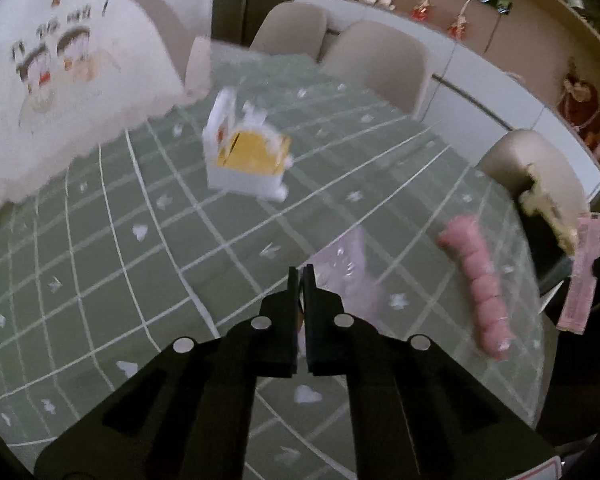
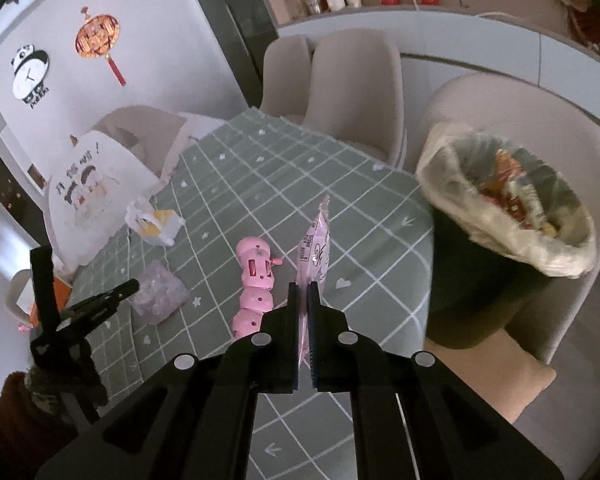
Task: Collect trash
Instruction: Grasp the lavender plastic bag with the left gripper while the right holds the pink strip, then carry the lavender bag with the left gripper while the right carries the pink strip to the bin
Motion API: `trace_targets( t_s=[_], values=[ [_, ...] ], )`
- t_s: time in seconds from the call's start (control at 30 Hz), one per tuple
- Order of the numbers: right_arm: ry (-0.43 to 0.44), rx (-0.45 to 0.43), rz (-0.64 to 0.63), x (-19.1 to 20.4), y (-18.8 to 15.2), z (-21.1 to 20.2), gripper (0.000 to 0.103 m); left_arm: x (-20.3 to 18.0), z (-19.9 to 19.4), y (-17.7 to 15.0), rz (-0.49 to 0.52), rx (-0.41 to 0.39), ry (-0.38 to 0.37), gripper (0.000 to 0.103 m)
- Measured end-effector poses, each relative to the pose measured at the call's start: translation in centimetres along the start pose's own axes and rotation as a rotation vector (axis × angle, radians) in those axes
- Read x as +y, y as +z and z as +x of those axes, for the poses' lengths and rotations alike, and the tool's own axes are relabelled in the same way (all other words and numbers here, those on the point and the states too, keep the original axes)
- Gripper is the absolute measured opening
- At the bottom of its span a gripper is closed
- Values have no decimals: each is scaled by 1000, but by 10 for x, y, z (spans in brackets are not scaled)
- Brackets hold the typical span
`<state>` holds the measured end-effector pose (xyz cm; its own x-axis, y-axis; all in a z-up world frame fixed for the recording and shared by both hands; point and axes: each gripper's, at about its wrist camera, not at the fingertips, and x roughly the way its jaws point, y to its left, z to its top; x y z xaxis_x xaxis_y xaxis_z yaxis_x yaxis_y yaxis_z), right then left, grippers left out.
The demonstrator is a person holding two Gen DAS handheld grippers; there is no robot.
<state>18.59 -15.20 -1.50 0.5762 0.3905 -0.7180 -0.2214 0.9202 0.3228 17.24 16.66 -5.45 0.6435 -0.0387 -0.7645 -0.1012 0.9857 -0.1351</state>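
My left gripper (image 1: 301, 276) is shut on the edge of a clear lilac plastic bag (image 1: 350, 268) lying on the green checked tablecloth. From the right wrist view, that left gripper (image 2: 134, 285) meets the bag (image 2: 160, 294) at its left side. My right gripper (image 2: 304, 292) is shut on a flat pink wrapper (image 2: 315, 246), held upright over the table's right part. The same wrapper (image 1: 580, 280) hangs at the far right in the left wrist view. A black trash bin (image 2: 500, 204) with a pale liner, holding several wrappers, stands just off the table's right edge.
A pink caterpillar toy (image 2: 256, 280) lies between the two grippers. A white box with yellow contents (image 1: 244, 152) sits mid-table. A big white cartoon-printed bag (image 1: 60, 80) stands at the far left. Beige chairs (image 2: 352, 92) ring the table's far side and one backs the bin.
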Motion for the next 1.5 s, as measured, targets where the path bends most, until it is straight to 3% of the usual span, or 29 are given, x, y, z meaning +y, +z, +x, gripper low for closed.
trace_targets(
  t_s=[0.33, 0.53, 0.7, 0.87, 1.13, 1.27, 1.43, 1.5],
  values=[
    [29, -155, -84, 2, 32, -67, 6, -63, -93, 49, 93, -212, -90, 2],
    [35, -219, -109, -7, 52, -94, 6, -105, -117, 72, 125, -289, -145, 2],
    [8, -246, -128, -27, 63, -109, 6, -143, -116, 89, 150, -315, -192, 2],
    [-47, -276, -103, -68, 75, -124, 6, -183, -94, 109, 143, -272, -297, 2],
    [-158, -294, -18, -152, 84, -143, 6, -289, -12, 126, 190, -87, -478, 2],
    [-170, -282, 37, -191, 87, -140, 6, -335, 35, 124, 206, 9, -508, 2],
    [-167, -249, 57, -225, 93, -124, 6, -364, 79, 122, 202, 82, -514, 3],
    [-159, -235, 59, -233, 98, -114, 6, -373, 94, 123, 194, 110, -505, 14]
  ],
)
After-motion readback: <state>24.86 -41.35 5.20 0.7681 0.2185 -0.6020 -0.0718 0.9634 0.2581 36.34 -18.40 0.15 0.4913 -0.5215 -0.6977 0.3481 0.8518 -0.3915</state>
